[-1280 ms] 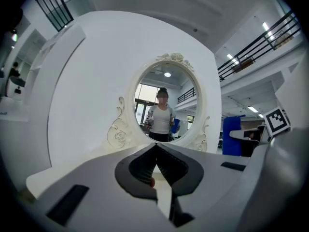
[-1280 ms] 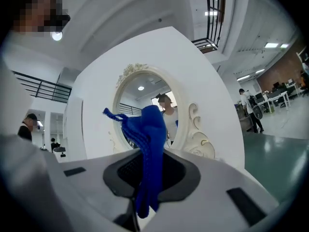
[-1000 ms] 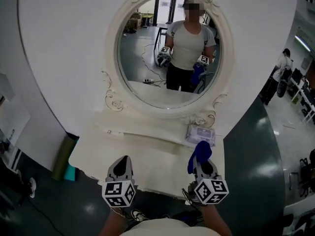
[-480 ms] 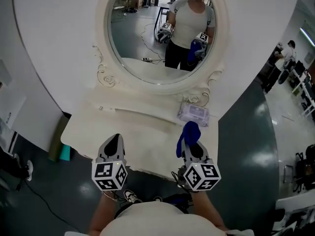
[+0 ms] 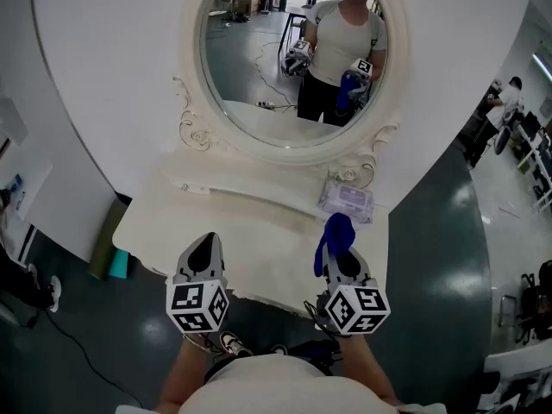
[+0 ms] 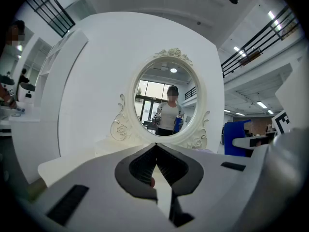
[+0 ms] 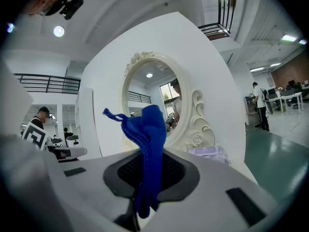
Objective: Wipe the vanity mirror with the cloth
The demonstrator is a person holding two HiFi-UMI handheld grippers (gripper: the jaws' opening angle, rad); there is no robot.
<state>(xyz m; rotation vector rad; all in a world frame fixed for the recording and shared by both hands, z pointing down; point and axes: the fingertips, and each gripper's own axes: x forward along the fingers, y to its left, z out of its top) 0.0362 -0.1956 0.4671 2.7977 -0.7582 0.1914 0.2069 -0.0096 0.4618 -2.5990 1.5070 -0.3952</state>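
An oval vanity mirror in an ornate white frame stands at the back of a white vanity table; it also fills the left gripper view, mirror, and shows at mirror. My right gripper is shut on a blue cloth, which sticks up from its jaws, cloth. It hovers over the table's front right part, well short of the glass. My left gripper is shut with nothing in it, over the table's front left, its jaws touching at the tips.
A pack of wipes lies on the table's right side below the mirror. A green roll stands on the dark floor at the left. People and desks are at the far right. The mirror reflects a person holding both grippers.
The view has shifted a little: the mirror and table sit lower and farther right than half a second ago. Both grippers hold about the same pose, the cloth still pinched.
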